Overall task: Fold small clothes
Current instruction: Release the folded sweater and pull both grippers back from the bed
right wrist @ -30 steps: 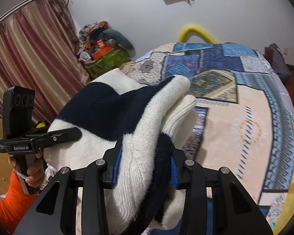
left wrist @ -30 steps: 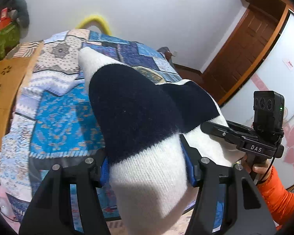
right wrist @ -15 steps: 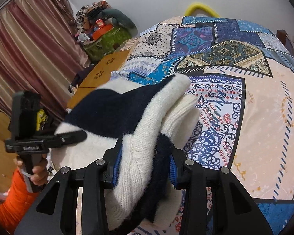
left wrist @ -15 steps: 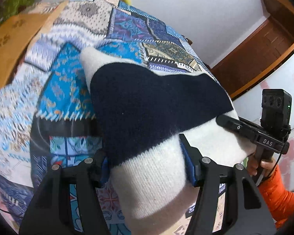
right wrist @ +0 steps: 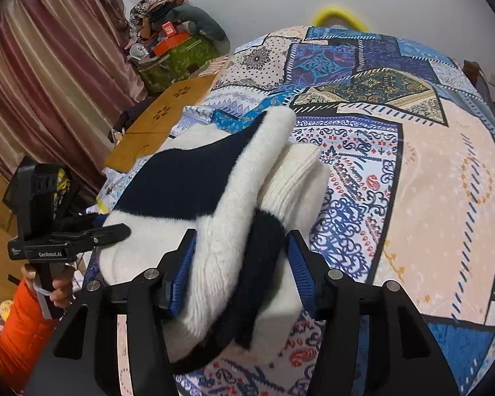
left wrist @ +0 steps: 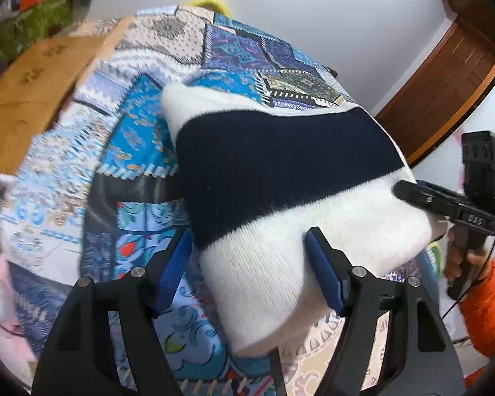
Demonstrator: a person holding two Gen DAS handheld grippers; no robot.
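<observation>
A folded white and navy striped knit sweater [left wrist: 280,171] hangs between both grippers above the patchwork bedspread [left wrist: 132,138]. My left gripper [left wrist: 249,264] has its blue pads around the sweater's white end; the left pad stands a little off the cloth, so the jaws look partly open. My right gripper [right wrist: 241,264] is shut on the sweater's [right wrist: 214,198] other folded edge. The right gripper also shows in the left wrist view [left wrist: 445,204], and the left gripper in the right wrist view [right wrist: 82,237].
The bedspread [right wrist: 412,165] fills most of both views. A wooden board [right wrist: 161,122] lies at the bed's left edge, with a pile of clutter [right wrist: 178,49] and curtains [right wrist: 49,82] beyond. A wooden door [left wrist: 445,76] stands at right.
Both grippers have tilted down and carried the sweater lower toward the bedspread. The sweater now lies flatter between them. The left jaws have widened slightly.
</observation>
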